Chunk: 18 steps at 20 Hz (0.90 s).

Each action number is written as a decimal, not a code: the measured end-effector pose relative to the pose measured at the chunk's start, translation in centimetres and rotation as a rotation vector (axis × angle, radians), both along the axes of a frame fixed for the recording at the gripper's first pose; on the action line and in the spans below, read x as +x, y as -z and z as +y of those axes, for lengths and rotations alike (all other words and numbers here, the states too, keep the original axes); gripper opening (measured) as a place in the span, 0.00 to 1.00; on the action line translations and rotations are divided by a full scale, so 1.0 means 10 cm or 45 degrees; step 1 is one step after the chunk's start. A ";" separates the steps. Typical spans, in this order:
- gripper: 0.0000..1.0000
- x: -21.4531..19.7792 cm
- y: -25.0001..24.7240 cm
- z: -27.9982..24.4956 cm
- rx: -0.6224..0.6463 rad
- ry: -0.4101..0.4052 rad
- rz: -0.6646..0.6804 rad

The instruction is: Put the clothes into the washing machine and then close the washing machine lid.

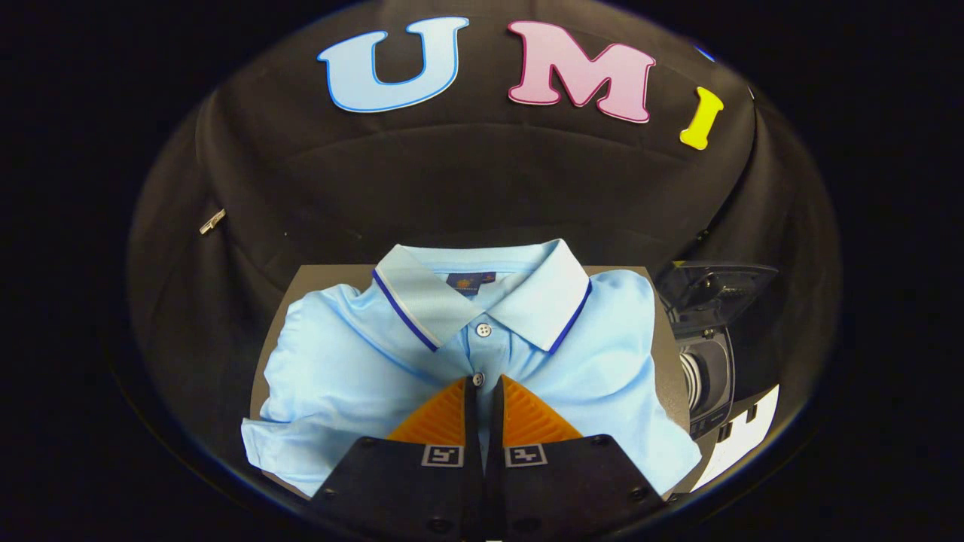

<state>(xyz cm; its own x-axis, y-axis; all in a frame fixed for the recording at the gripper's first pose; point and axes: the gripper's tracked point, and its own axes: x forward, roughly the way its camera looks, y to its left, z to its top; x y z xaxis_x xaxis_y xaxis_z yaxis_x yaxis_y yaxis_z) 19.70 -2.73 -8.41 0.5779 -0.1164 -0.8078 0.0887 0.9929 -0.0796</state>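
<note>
The tongs (483, 382) have their two fingers drawn nearly together, only a thin slit left between them, with the tips over the button placket of a light blue polo shirt (354, 369); whether any cloth is pinched in that slit cannot be told. The shirt lies front up, spread over a brown worktop (316, 280), its pale collar (482, 290) with dark blue trim just beyond the fingertips and one sleeve crumpled toward the left finger's side. Off to the right of the shirt, beside the worktop's edge, stands a small washing machine (708, 376) with its dark lid (715, 290) raised.
</note>
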 end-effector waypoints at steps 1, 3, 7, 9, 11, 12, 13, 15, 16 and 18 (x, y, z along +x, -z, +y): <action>0.05 0.01 -0.01 0.01 -0.017 -0.009 -0.012; 0.05 -0.01 -0.04 0.01 -0.053 -0.023 -0.036; 0.05 0.01 -0.17 0.04 -0.052 -0.016 -0.121; 0.05 -0.01 -0.30 0.08 -0.023 -0.004 -0.173; 0.05 0.01 -0.43 0.10 -0.006 0.003 -0.218; 0.05 0.02 -0.51 0.09 -0.012 0.002 -0.240; 0.05 -0.01 -0.59 0.08 -0.020 0.003 -0.258; 0.05 -0.07 -0.77 0.07 -0.041 -0.005 -0.303; 0.05 -0.07 -0.85 0.05 -0.057 -0.009 -0.319; 0.05 -0.06 -0.98 -0.02 -0.082 -0.014 -0.346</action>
